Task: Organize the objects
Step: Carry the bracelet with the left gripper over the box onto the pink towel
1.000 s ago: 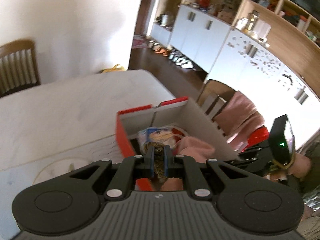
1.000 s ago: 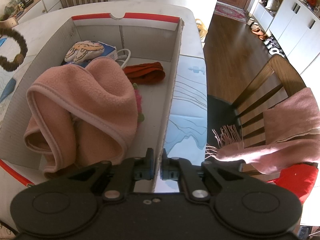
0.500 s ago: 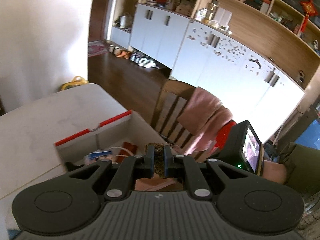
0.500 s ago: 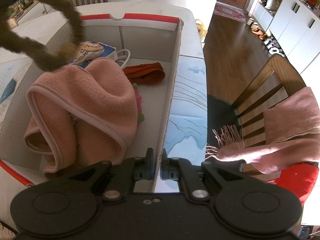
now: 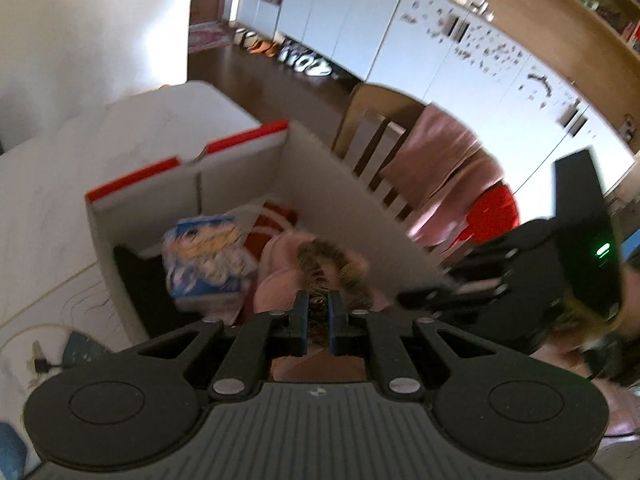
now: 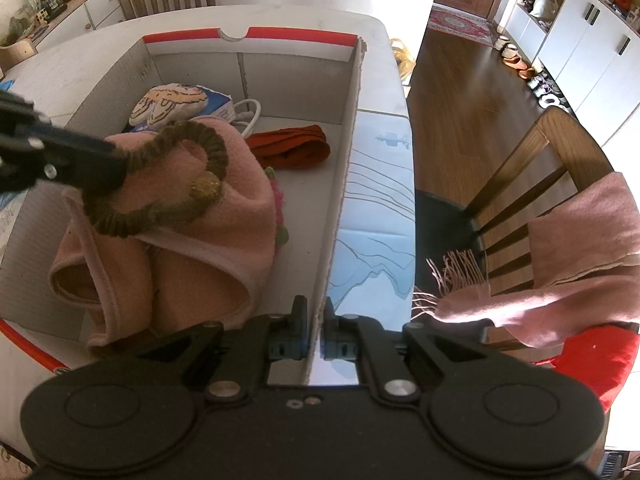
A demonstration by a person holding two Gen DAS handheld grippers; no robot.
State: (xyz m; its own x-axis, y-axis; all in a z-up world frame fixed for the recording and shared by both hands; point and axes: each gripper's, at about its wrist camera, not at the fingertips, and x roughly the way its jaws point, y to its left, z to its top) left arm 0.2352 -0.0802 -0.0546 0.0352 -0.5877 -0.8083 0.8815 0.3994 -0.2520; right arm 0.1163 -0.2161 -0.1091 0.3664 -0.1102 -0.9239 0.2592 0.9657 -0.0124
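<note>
One soft, light scrunchie (image 6: 160, 184) hangs limp from the left gripper (image 5: 318, 312), jaws pinching its gathered band over the pink blanket (image 6: 180, 256) inside the box (image 6: 348, 128). Probably springy elastic, so grip the band. Right gripper (image 6: 316, 320) pinches the box wall.

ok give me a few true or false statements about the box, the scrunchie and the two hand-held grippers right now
1. The left hand-held gripper pinches a brown fabric scrunchie. True.
2. The scrunchie hangs above the pink fleece cloth inside the white cardboard box with red trim. True.
3. The right hand-held gripper is wide open, clear of the box. False: it is shut on the box's side wall.
4. The red-orange folded cloth lies outside the box. False: it lies inside.
5. A pink fringed scarf drapes over the wooden chair. True.
</note>
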